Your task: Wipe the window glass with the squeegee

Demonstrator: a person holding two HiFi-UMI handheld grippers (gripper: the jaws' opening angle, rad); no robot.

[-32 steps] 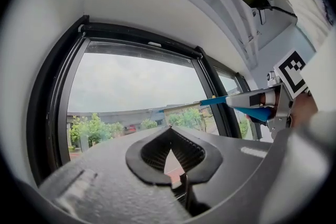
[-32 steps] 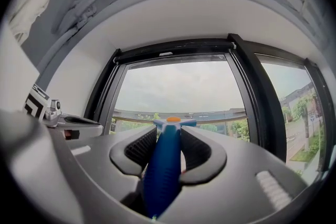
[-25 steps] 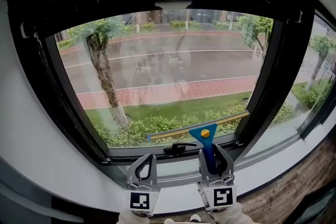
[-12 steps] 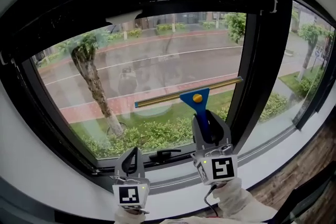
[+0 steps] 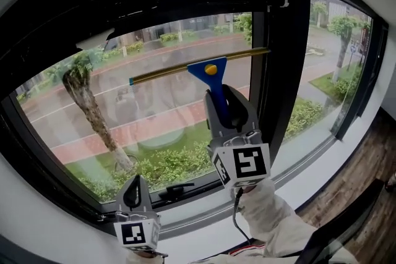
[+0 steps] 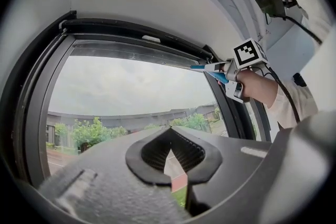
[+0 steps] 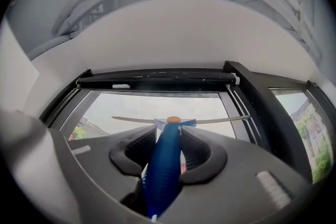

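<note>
The right tongs [image 5: 224, 102] are clamped on the blue handle of the squeegee [image 5: 207, 68]. It is held high, its brass-coloured blade lying nearly level against the upper part of the window glass [image 5: 154, 120], with the blade's right end at the black upright frame post [image 5: 272, 83]. The left tongs [image 5: 135, 193] hang low by the bottom of the window, closed together with nothing between them, just left of the black window handle [image 5: 174, 190]. Through the pane show a tree trunk [image 5: 93, 114] and green shrubs [image 5: 167, 165].
</note>
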